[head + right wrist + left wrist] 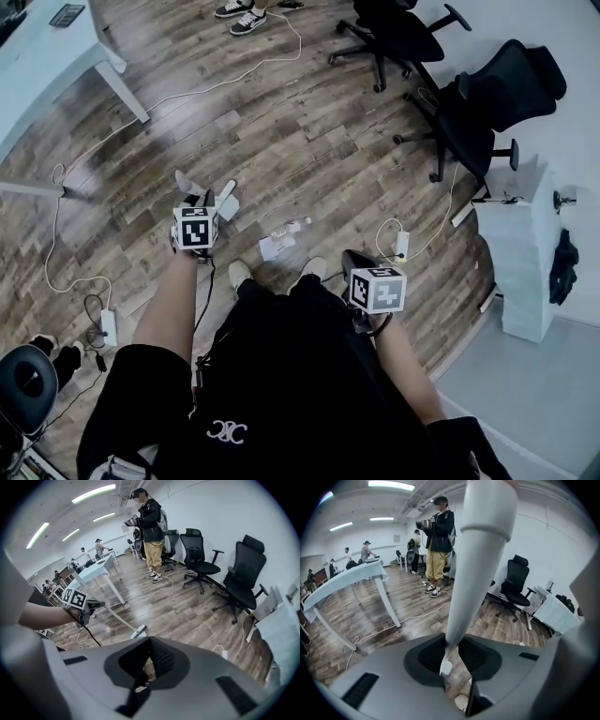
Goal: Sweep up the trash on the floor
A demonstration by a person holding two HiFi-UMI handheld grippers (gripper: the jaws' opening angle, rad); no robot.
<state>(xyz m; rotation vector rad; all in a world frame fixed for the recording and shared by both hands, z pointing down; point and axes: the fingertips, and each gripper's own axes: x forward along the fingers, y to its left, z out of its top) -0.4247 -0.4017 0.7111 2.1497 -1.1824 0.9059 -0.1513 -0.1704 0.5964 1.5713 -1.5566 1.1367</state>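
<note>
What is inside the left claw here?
A white broom handle passes between the jaws of the left claw, shut on it. Its head rests on the wood floor; the stretch gripped between the pads is covered.

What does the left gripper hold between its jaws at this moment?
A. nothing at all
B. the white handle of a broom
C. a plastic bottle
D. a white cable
B: in the left gripper view the left gripper is shut on the white broom handle, which rises from between its jaws; the plastic bottle lies on the floor.
</note>
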